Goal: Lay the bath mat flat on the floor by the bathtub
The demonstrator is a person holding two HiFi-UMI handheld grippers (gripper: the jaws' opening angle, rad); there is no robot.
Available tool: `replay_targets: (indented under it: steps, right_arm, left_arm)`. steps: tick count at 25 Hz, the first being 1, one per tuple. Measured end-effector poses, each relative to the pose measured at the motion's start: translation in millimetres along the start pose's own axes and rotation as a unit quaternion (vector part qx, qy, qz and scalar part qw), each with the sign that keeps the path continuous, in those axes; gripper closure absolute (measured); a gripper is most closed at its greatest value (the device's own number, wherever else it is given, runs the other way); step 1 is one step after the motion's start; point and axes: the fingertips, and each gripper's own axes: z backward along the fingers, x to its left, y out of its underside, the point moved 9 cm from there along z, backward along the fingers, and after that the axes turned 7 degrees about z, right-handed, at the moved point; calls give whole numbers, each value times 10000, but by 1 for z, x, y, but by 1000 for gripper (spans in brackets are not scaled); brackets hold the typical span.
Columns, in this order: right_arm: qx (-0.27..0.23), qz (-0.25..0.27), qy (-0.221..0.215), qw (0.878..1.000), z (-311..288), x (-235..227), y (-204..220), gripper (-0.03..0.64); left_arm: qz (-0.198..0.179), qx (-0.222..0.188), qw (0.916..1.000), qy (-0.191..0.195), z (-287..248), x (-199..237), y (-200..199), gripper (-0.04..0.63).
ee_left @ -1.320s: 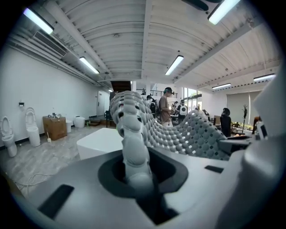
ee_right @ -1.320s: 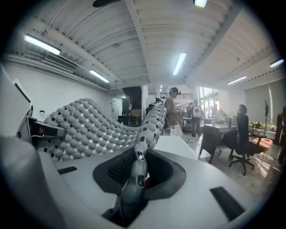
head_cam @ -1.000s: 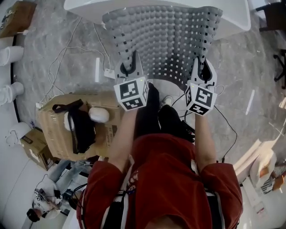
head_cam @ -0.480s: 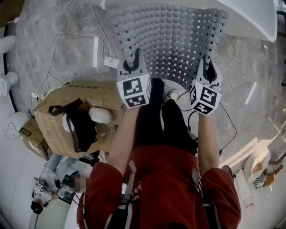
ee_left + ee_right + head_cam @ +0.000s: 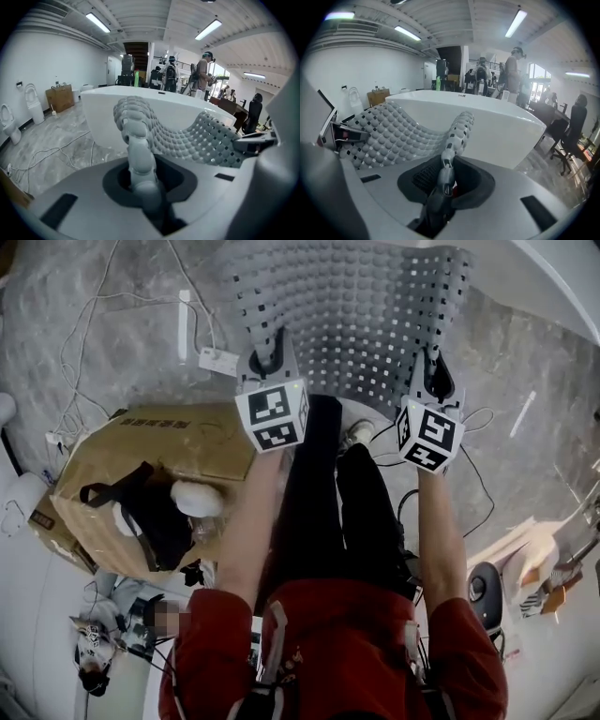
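Note:
The grey bath mat (image 5: 356, 315), studded with bumps and square holes, hangs spread between my two grippers above the marble floor. My left gripper (image 5: 269, 360) is shut on the mat's near left edge, and the right gripper (image 5: 435, 379) is shut on its near right edge. In the left gripper view the mat's edge (image 5: 139, 154) runs up out of the jaws and sags towards the white bathtub (image 5: 101, 117). In the right gripper view the clamped edge (image 5: 449, 150) rises likewise, with the bathtub (image 5: 506, 126) just behind it. Only a strip of the bathtub (image 5: 562, 287) shows in the head view.
A cardboard box (image 5: 187, 446) with a black bag (image 5: 150, 512) on it stands left of the person's legs. White cables (image 5: 80, 362) and an adapter (image 5: 217, 360) lie on the floor to the left. Toilets (image 5: 32, 96) line the far wall; people stand beyond the tub.
The bathtub has slid up and right, almost out of the head view, and the box now looms larger. Both grippers keep their hold on the mat's near edge.

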Motion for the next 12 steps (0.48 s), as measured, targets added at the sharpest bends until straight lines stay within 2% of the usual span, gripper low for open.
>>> replay_targets:
  steps: [12]
  right_arm:
    - [433,131,-154,9989,-103,32,43,529]
  left_arm:
    - [44,390,9992,-112,-92,49,45,526]
